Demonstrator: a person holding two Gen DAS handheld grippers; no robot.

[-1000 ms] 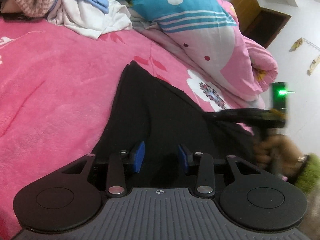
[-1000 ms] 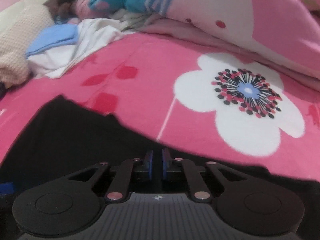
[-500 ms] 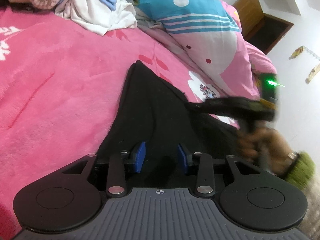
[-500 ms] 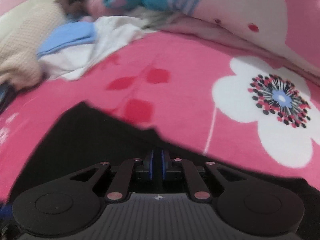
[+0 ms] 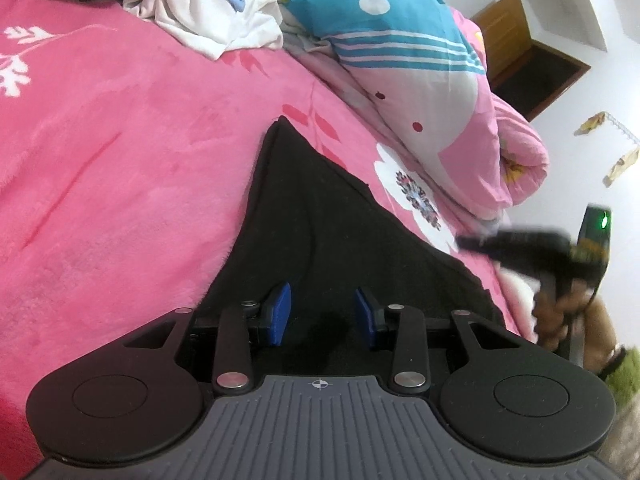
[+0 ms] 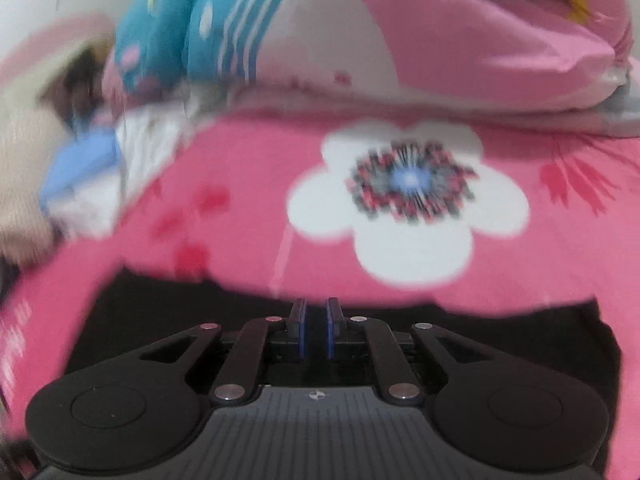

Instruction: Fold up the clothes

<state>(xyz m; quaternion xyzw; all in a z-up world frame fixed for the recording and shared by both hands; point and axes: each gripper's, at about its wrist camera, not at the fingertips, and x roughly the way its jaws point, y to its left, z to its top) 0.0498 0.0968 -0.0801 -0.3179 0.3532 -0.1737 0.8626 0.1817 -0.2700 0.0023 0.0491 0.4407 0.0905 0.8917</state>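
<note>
A black garment (image 5: 320, 216) lies spread on the pink blanket (image 5: 120, 160), tapering to a point at its far end. My left gripper (image 5: 322, 312) sits over its near part with the blue pads apart. Black cloth fills the gap, and no pad visibly presses on it. In the left wrist view my right gripper (image 5: 464, 242) is blurred and lifted off to the right, clear of the cloth, held by a hand (image 5: 560, 308). In its own view the right gripper (image 6: 316, 312) hangs above the garment's edge (image 6: 160, 312). Its jaws are opening by a narrow slit with nothing between them.
A rolled pink and blue quilt (image 5: 400, 60) lies along the far side of the bed. A pile of white, blue and knitted clothes (image 5: 208, 12) sits at the far left. A wooden cabinet (image 5: 532, 64) stands by the white wall. A white flower print (image 6: 408, 200) marks the blanket ahead.
My right gripper has let go of the black garment's edge and swung up and off to the right, its pads parting slightly. The left gripper has rolled a little and stayed in place.
</note>
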